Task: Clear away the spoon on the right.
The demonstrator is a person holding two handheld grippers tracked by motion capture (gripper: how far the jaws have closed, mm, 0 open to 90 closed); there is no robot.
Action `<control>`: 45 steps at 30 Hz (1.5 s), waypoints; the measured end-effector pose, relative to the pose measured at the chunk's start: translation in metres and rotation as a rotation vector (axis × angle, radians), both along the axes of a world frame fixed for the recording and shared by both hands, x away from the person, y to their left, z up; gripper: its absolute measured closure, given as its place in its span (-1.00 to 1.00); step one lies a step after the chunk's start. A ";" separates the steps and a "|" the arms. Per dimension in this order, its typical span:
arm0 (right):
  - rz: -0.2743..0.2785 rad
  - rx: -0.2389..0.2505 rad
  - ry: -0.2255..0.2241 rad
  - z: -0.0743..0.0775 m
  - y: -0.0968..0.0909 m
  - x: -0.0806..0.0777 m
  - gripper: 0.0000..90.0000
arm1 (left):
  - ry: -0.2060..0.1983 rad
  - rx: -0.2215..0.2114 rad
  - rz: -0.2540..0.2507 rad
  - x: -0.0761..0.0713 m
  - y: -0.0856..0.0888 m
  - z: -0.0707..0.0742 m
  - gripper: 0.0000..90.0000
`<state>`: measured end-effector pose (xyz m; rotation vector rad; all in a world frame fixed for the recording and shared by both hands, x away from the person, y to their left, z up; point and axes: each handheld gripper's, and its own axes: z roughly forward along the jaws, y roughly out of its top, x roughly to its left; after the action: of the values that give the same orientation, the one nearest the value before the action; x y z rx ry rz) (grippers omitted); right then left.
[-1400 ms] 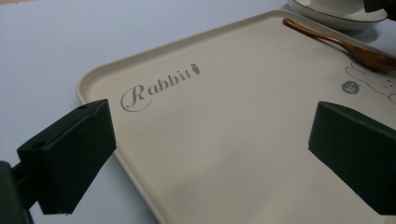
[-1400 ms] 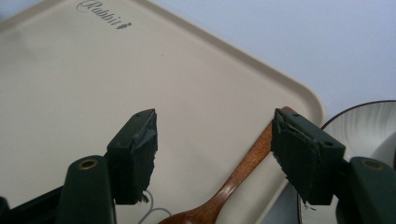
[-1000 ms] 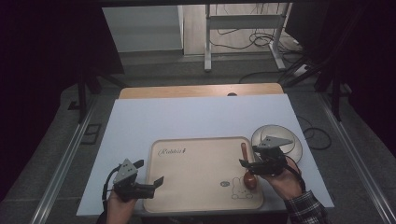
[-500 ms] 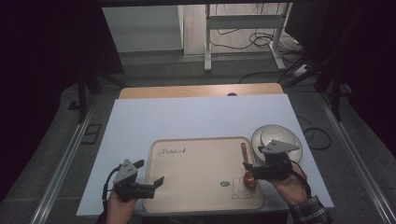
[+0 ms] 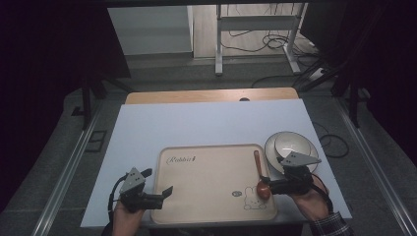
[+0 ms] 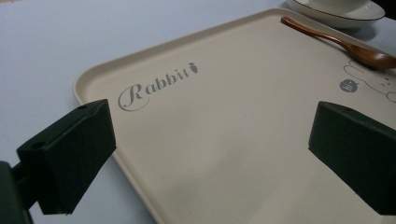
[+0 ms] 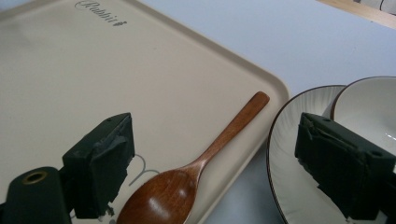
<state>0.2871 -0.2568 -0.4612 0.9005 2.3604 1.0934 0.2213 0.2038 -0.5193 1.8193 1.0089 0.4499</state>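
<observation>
Spoon (image 5: 259,176) just set down at lower right of tray (image 5: 206,196), right gripper (image 5: 267,184) jaws just opened clear of it; left gripper (image 5: 164,192) spread, empty; next, likely a reach for bowl (image 5: 293,144).

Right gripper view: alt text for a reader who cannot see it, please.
A brown wooden spoon lies on a beige tray between the right gripper's open black jaws. Beside the tray, a white bowl sits on a white plate.
</observation>
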 end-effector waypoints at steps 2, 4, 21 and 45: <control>-0.002 0.000 0.002 0.000 -0.002 -0.001 -0.77 | 0.000 0.000 0.000 0.000 0.000 0.000 -0.99; -0.004 0.001 0.002 0.000 -0.003 -0.003 -0.78 | -0.001 0.000 0.000 0.000 0.000 0.000 -0.99; -0.038 0.008 -0.001 0.000 -0.018 -0.013 -0.88 | 0.000 0.000 0.001 0.000 0.000 0.000 -0.99; -0.082 -0.010 -0.037 -0.002 -0.041 -0.028 -0.93 | 0.001 -0.001 0.000 0.000 0.000 0.000 -0.99</control>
<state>0.2587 -0.2980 -0.4628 0.9566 2.2757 1.0561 0.2216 0.2038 -0.5197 1.8191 1.0098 0.4488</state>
